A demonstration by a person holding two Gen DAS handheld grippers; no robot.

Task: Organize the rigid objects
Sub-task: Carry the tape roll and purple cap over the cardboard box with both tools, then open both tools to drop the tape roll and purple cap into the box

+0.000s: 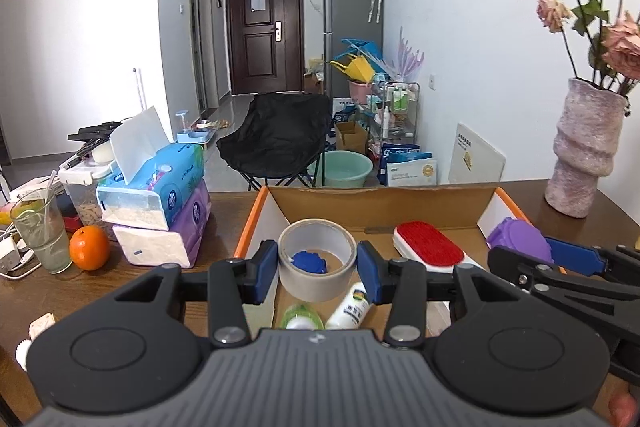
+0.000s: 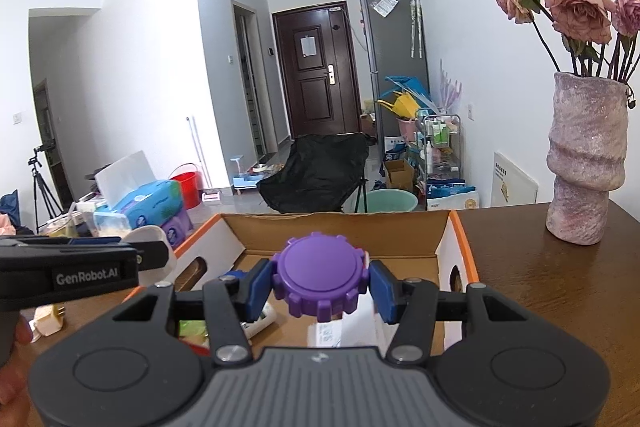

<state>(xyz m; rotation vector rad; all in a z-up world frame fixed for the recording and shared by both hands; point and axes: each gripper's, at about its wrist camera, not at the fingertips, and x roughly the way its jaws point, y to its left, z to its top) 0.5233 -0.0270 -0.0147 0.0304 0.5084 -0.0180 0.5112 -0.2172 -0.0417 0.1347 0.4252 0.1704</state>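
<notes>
"GenRobot.AI" is printed on my left gripper [image 2: 80,277]. My right gripper [image 2: 320,289] clamps a purple lid [image 2: 320,277] above the cardboard box [image 1: 256,215]. My left gripper's jaws stand wide around nothing, above the tape roll [image 1: 317,259], white bottle [image 1: 349,309] and red brush [image 1: 430,247] inside.

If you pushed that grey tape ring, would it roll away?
Probably not: the tape roll lies flat on its side in the cardboard box, so it would likely slide. Stood on edge, its round rim could roll. It looks stiff and light.
</notes>
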